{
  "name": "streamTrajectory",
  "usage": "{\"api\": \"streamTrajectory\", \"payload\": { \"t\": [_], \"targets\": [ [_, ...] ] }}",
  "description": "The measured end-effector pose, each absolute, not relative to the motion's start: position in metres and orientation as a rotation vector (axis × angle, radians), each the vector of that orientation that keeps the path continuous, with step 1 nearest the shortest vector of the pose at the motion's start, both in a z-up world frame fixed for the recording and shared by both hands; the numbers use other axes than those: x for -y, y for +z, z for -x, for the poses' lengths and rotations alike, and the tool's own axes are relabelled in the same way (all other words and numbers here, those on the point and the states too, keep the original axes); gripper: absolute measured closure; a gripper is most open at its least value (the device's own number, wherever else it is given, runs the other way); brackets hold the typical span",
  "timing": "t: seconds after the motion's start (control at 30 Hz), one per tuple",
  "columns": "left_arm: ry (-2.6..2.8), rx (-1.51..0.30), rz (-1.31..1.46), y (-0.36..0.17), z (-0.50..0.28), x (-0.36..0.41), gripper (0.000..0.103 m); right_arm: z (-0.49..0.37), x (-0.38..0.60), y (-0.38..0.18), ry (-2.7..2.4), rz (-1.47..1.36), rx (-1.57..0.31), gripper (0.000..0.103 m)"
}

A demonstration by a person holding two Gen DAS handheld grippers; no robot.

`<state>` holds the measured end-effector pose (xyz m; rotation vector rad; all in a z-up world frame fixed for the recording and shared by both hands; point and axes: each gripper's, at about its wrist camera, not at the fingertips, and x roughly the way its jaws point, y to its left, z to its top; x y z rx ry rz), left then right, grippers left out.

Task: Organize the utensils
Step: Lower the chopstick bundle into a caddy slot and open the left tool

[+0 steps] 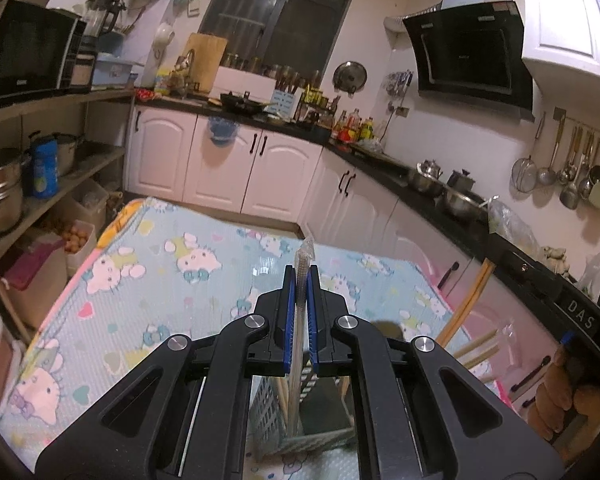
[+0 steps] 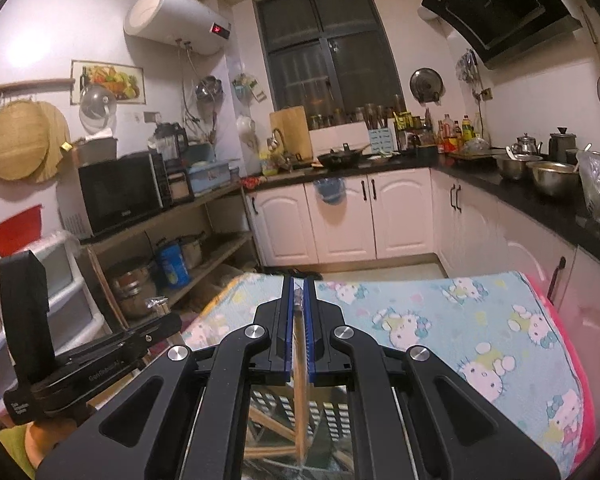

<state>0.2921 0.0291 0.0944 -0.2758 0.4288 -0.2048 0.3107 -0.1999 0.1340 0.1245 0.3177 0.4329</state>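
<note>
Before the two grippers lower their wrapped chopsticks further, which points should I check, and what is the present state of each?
1. Left gripper shut on wrapped chopsticks: ok.
2. Right gripper shut on its wrapped chopsticks: ok.
3. White slotted basket below the left gripper: ok.
4. Left pair hangs inside the basket: cannot tell, gripper body hides it.
5. Free room in the basket, which already holds chopsticks: cannot tell.
6. Grippers clear of each other: ok, other gripper stands apart.

The patterned table cover (image 1: 160, 280) lies open ahead of both grippers, while the white slotted basket (image 1: 268, 412) and its upright chopsticks (image 1: 466, 304) obstruct the near edge.
</note>
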Motion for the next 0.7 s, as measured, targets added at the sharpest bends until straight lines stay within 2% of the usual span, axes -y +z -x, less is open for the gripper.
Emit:
{"api": "streamTrajectory", "payload": {
  "t": [0.37, 0.43, 0.5, 0.57, 0.7],
  "targets": [
    [-0.210, -0.450, 0.263, 0.078, -0.283, -0.025, 0.100, -0.300, 0.216, 0.101, 0.411, -0.157, -0.393, 0.097],
    [-0.207, -0.459, 0.268, 0.076, -0.280, -0.026, 0.095, -0.297, 0.220, 0.097, 0.407, -0.161, -0.406, 0.097],
    [-0.205, -0.472, 0.271, 0.074, -0.278, -0.028, 0.086, -0.294, 0.223, 0.094, 0.404, -0.165, -0.414, 0.093],
    [-0.205, -0.478, 0.268, 0.073, -0.275, -0.028, 0.082, -0.291, 0.225, 0.092, 0.399, -0.165, -0.415, 0.085],
    [-0.198, -0.492, 0.271, 0.069, -0.268, -0.031, 0.072, -0.283, 0.227, 0.091, 0.398, -0.153, -0.421, 0.080]
  ]
}}
